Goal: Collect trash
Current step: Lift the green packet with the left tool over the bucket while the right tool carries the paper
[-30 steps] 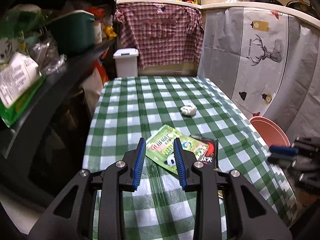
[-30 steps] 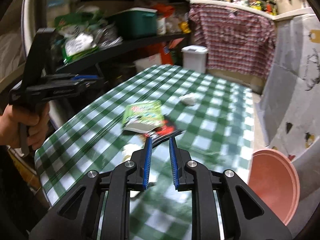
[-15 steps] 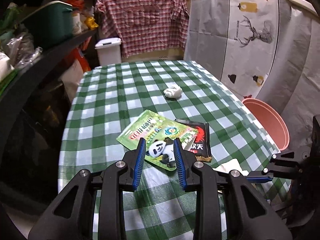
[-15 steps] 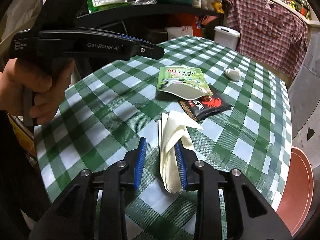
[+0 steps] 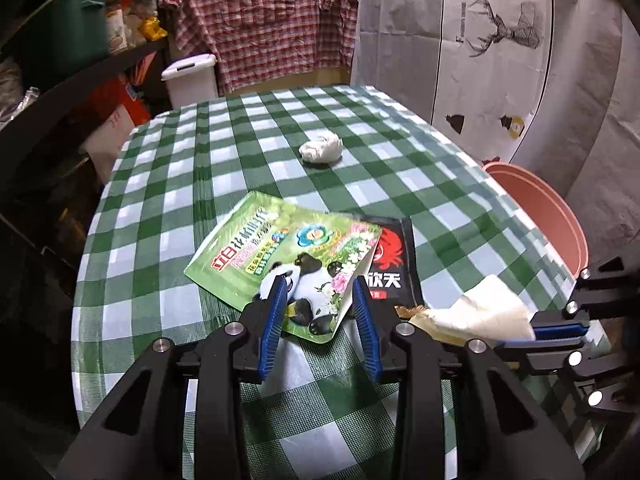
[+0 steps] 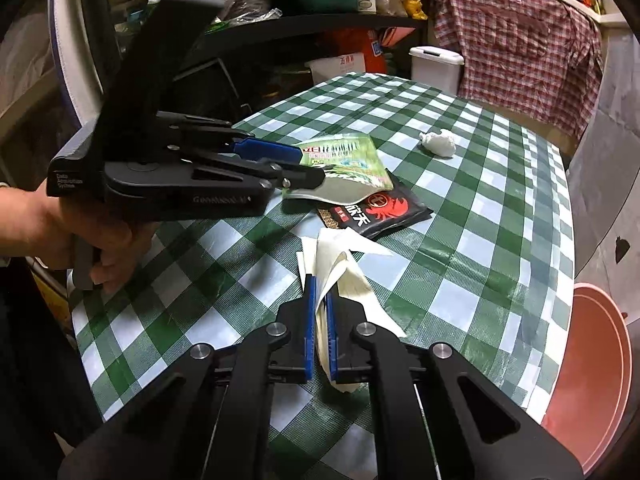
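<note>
A green panda pouch (image 5: 280, 252) lies on the checked table (image 5: 160, 200), overlapping a black snack packet (image 5: 394, 264). My left gripper (image 5: 318, 288) is low over the pouch's near corner. Its jaws are opening, with that corner between them and the pads not pressing it. In the right wrist view the pouch (image 6: 344, 160) sits just past the left gripper (image 6: 304, 164). My right gripper (image 6: 320, 292) is shut on a folded cream paper (image 6: 352, 276) that rests on the cloth. A crumpled white tissue (image 5: 322, 148) sits farther back on the table.
A pink bin (image 5: 540, 216) stands beside the table's right edge, below table height. A white lidded bin (image 5: 192, 76) is beyond the far end. Dark shelving (image 5: 80, 76) packed with goods runs close along the left side. A hand (image 6: 100, 236) grips the left tool.
My left gripper has come down and forward onto the green pouch, whose corner now lies between its jaws. My right gripper has closed on the folded paper it was straddling.
</note>
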`<action>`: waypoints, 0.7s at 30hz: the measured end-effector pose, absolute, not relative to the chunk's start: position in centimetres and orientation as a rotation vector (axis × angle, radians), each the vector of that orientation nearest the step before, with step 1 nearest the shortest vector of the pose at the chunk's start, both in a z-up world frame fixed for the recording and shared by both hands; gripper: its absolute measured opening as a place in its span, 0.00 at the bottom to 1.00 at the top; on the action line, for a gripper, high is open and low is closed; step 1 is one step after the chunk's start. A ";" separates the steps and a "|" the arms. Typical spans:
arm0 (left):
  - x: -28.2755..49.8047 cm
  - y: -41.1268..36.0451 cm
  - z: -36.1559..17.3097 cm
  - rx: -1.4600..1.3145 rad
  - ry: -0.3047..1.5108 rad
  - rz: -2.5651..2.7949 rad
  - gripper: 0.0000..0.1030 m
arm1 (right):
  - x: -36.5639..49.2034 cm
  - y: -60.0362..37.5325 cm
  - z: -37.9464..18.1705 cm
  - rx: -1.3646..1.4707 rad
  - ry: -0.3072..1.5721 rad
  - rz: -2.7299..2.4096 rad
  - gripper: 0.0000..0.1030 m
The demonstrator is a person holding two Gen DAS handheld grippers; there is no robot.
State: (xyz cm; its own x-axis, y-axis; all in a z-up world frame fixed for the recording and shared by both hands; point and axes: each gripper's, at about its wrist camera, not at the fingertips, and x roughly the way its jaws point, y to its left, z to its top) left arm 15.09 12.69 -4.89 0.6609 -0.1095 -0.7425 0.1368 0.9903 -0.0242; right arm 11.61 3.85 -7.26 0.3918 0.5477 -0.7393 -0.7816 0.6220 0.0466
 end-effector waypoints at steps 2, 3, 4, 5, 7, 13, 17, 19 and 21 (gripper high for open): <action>15.1 12.5 -5.1 0.051 0.841 -0.140 0.33 | 11.8 3.9 -7.3 -0.333 0.797 0.859 0.05; 15.2 12.4 -5.2 0.054 0.840 -0.139 0.33 | 12.0 3.8 -7.3 -0.334 0.798 0.856 0.05; 15.2 12.3 -5.2 0.056 0.841 -0.132 0.33 | 12.0 3.8 -7.3 -0.332 0.799 0.854 0.05; 15.3 12.4 -5.2 0.061 0.844 -0.122 0.33 | 12.1 3.8 -7.3 -0.328 0.801 0.851 0.05; 15.5 12.4 -5.1 0.062 0.843 -0.104 0.29 | 12.1 3.7 -7.3 -0.325 0.800 0.849 0.05; 15.5 11.6 -5.0 0.113 0.840 -0.106 0.13 | 12.5 3.2 -7.2 -0.328 0.790 0.842 0.05; 15.0 11.0 -4.6 0.147 0.831 -0.113 0.10 | 12.4 2.8 -6.6 -0.318 0.774 0.825 0.05; 14.9 10.8 -4.3 0.152 0.826 -0.113 0.08 | 12.6 2.6 -6.2 -0.309 0.771 0.816 0.05; 14.7 10.6 -3.8 0.156 0.816 -0.111 0.07 | 12.6 2.4 -5.9 -0.305 0.764 0.808 0.05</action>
